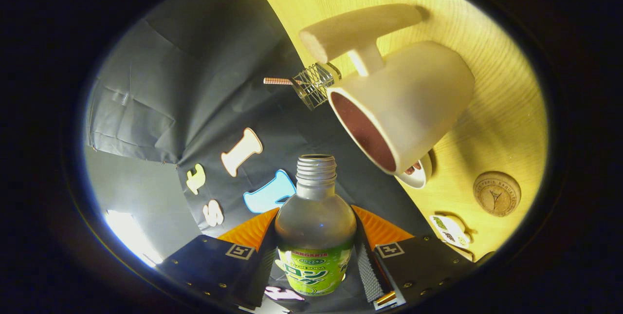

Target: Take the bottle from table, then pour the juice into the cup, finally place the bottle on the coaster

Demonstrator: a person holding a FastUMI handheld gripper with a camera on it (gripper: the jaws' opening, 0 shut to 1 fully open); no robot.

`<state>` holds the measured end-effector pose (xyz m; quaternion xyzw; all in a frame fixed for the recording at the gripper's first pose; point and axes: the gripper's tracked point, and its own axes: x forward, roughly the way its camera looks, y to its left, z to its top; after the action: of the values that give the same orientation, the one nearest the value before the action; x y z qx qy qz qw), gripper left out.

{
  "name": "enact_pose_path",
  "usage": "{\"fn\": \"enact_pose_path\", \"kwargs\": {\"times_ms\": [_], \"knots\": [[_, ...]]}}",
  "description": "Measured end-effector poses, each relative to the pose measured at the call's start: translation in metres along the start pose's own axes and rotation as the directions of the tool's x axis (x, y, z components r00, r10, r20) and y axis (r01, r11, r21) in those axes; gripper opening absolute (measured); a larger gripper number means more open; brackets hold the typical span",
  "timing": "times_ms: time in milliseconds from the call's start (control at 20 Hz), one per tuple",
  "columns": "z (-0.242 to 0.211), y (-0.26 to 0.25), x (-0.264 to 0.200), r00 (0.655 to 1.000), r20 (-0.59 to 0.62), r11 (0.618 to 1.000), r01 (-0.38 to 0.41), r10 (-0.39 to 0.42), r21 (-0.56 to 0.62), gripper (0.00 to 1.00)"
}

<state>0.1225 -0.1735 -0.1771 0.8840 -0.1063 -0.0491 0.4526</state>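
Gripping the bottle [315,236] at its label, claw [315,255] closed on both sides, neck pointing up-frame toward centre. Tilting with open mouth just left of the cup [413,104] rim; coaster [497,193] waiting lower right on the tabletop [506,124].

Bottle [315,226]: smooth, semi-gloss, metal-looking threaded neck, glossy printed label. Cup [413,104]: matt, slightly rough ceramic look. Table [506,90] light wood grain, coaster [497,193] wood-like, wall cloth matt and creased.
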Motion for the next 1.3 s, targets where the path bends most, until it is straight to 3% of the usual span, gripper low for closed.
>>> {"fn": "enact_pose_path", "kwargs": {"times_ms": [600,900,1000,1150,1300], "knots": [[0.006,-0.015,-0.001,1.000,-0.015,0.996,0.014,-0.015,-0.094,0.76],[0.004,-0.007,-0.009,1.000,-0.024,0.974,-0.007,0.002,-0.228,0.76],[0.002,-0.006,-0.008,1.000,-0.028,0.952,-0.003,-0.006,-0.305,0.76],[-0.004,-0.006,-0.011,0.998,-0.038,0.878,0.018,-0.042,-0.479,0.76],[-0.016,0.001,-0.012,0.997,-0.064,0.810,-0.008,-0.037,-0.586,0.76]]}}
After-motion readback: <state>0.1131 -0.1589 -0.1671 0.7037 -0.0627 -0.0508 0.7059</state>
